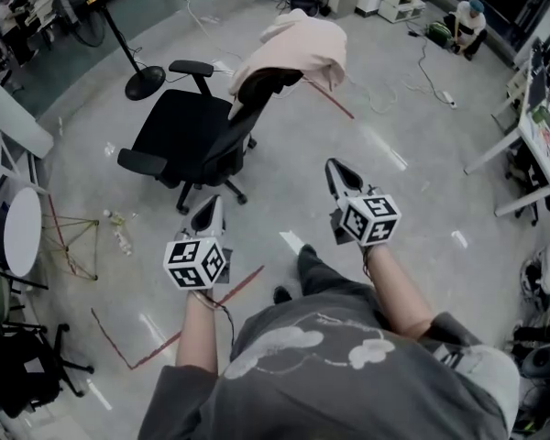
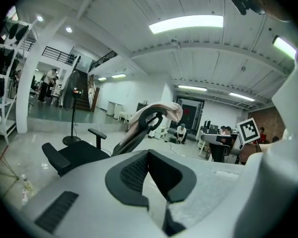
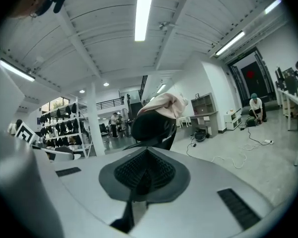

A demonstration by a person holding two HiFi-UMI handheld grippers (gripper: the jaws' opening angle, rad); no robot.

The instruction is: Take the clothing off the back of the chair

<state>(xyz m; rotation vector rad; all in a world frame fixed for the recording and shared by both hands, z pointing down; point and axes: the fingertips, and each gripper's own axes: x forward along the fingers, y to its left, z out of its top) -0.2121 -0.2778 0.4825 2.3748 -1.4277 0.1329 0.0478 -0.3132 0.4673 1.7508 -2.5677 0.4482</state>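
Observation:
A pale pink garment (image 1: 295,46) hangs over the backrest of a black office chair (image 1: 197,131), which stands on the grey floor ahead of me. Both grippers are held out in the air short of the chair and touch nothing. My left gripper (image 1: 209,211) points at the chair's base, its jaws a little apart and empty. My right gripper (image 1: 341,174) sits to the right of the chair and below the garment, shut with nothing in it. The left gripper view shows the left gripper (image 2: 150,175), the garment (image 2: 161,107) and the chair (image 2: 74,152). The right gripper view shows the right gripper (image 3: 141,175), the garment (image 3: 166,103) and the backrest (image 3: 149,128).
A floor-fan stand (image 1: 142,76) rises behind the chair. A round white table (image 1: 23,232) and another dark chair (image 1: 18,365) are at the left. Desks (image 1: 536,126) line the right side, cables (image 1: 412,81) trail on the floor, and a person (image 1: 465,21) crouches far back.

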